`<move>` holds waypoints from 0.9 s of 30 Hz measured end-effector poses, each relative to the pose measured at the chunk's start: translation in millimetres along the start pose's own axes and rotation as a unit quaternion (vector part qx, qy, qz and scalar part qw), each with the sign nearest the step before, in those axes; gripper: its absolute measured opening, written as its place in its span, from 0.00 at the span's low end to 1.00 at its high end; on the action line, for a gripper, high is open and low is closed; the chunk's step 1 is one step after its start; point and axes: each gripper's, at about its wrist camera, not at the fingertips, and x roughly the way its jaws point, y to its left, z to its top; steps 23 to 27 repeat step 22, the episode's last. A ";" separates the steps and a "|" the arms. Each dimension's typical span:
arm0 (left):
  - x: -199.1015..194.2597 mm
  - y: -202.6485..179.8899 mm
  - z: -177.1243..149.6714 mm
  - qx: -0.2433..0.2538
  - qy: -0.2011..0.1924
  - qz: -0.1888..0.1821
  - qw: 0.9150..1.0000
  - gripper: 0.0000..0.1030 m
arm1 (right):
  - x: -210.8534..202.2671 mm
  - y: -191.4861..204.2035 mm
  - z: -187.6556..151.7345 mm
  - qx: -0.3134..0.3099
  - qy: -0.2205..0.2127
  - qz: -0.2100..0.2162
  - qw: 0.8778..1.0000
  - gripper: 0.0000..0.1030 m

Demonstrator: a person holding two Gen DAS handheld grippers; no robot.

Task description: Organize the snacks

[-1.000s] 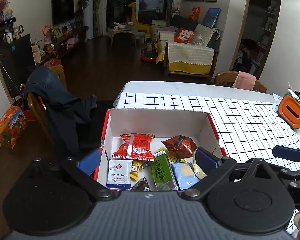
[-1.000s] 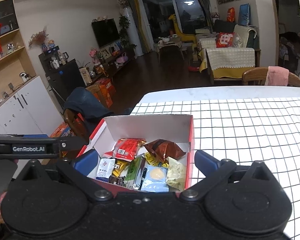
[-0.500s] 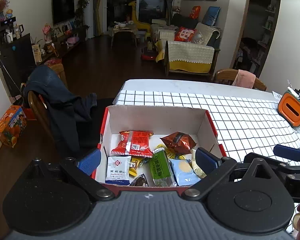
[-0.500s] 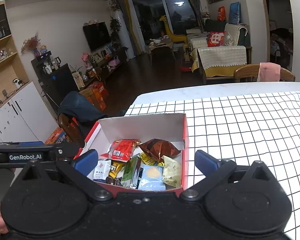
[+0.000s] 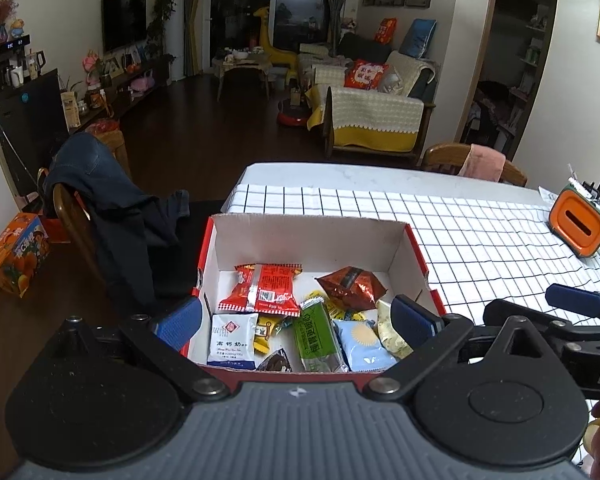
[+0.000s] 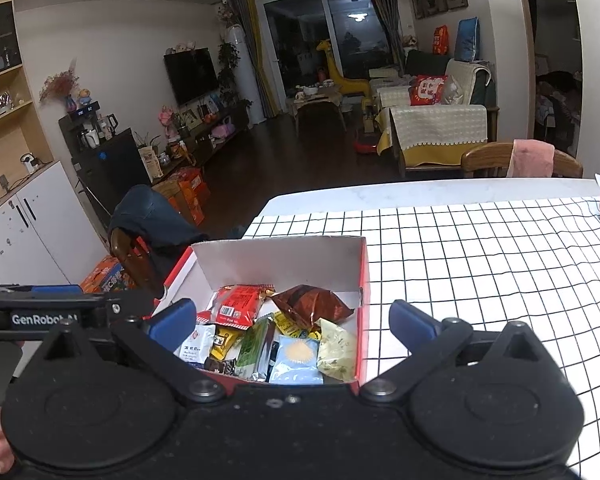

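Note:
A red cardboard box (image 5: 308, 240) with a white inside stands at the table's near left corner and holds several snack packets: a red packet (image 5: 266, 288), a brown foil bag (image 5: 352, 284), a green bar (image 5: 314, 334), a light blue packet (image 5: 362, 344) and a white packet (image 5: 232, 338). The box also shows in the right wrist view (image 6: 280, 258). My left gripper (image 5: 296, 322) is open and empty, raised over the box's near end. My right gripper (image 6: 292, 324) is open and empty, just right of the left one, above the box's near right side.
The table has a white cloth with a black grid (image 5: 480, 232). An orange holder (image 5: 578, 226) stands at the right. A chair with a dark jacket (image 5: 112, 216) is left of the table; a chair with a pink cloth (image 5: 480, 162) is at the far side.
Both grippers have pulled back and risen slightly from the box, so it sits a little farther and lower in view. Both stay open; the snacks have not moved.

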 end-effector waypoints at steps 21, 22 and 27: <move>-10.7 -0.1 -7.6 0.007 -0.004 -0.021 1.000 0.98 | -0.5 -1.9 -1.2 0.012 0.005 -0.018 1.000 1.00; -10.2 -0.2 -8.2 0.006 -0.003 -0.021 1.000 0.98 | -0.8 -2.5 -1.5 0.013 0.006 -0.019 1.000 1.00; -10.2 -0.2 -8.2 0.006 -0.003 -0.021 1.000 0.98 | -0.8 -2.5 -1.5 0.013 0.006 -0.019 1.000 1.00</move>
